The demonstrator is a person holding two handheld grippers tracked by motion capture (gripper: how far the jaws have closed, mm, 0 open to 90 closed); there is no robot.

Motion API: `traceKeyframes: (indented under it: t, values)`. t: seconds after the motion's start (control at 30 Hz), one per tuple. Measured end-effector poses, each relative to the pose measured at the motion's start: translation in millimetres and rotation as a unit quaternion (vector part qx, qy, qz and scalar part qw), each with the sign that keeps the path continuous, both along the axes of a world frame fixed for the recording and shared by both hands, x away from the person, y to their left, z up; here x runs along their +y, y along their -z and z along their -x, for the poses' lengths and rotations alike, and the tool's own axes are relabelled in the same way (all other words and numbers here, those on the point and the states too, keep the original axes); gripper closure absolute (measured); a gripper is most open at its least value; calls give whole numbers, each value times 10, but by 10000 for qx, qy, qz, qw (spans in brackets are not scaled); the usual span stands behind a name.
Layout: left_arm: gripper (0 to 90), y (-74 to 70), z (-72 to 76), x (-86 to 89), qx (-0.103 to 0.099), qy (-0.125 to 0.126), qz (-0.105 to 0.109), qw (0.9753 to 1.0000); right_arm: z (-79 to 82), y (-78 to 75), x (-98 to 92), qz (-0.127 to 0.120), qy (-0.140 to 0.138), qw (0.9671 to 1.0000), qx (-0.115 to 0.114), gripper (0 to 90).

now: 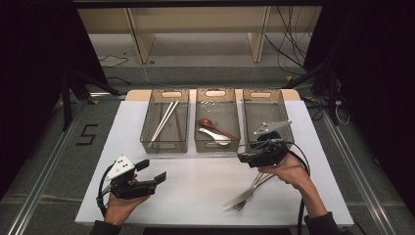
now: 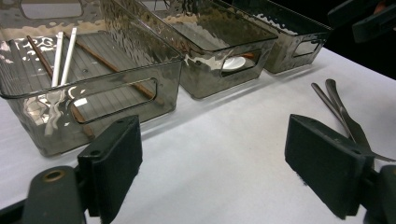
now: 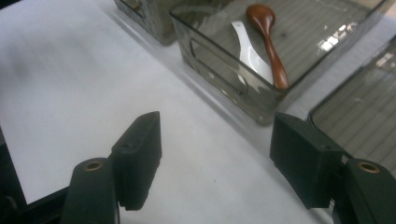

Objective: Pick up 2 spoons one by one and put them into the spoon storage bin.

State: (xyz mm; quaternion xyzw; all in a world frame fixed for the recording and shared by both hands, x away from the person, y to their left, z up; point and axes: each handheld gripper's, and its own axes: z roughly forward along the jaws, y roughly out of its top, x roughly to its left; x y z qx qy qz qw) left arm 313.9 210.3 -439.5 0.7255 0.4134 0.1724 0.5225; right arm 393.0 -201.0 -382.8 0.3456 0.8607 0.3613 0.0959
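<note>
Sorting cutlery into bins: both the left gripper and right gripper gaping wide, gripping nothing. Needing the right gripper lowering onto the forks, pinching mid-handle before lifting toward the empty bin.

Two metal forks are lying on the white counter, near the middle one of three smoky clear plastic bins. The right gripper is hovering just before that bin, the left gripper well away, jaws apart.
</note>
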Motion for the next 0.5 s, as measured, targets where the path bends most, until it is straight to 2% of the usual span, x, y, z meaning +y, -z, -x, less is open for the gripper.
traceKeyframes:
  t: [0.5]
  values:
    - [187, -1, -9, -16, 8, 29, 18, 10000, -5, 315, -294, 193, 385, 9986, 320, 316]
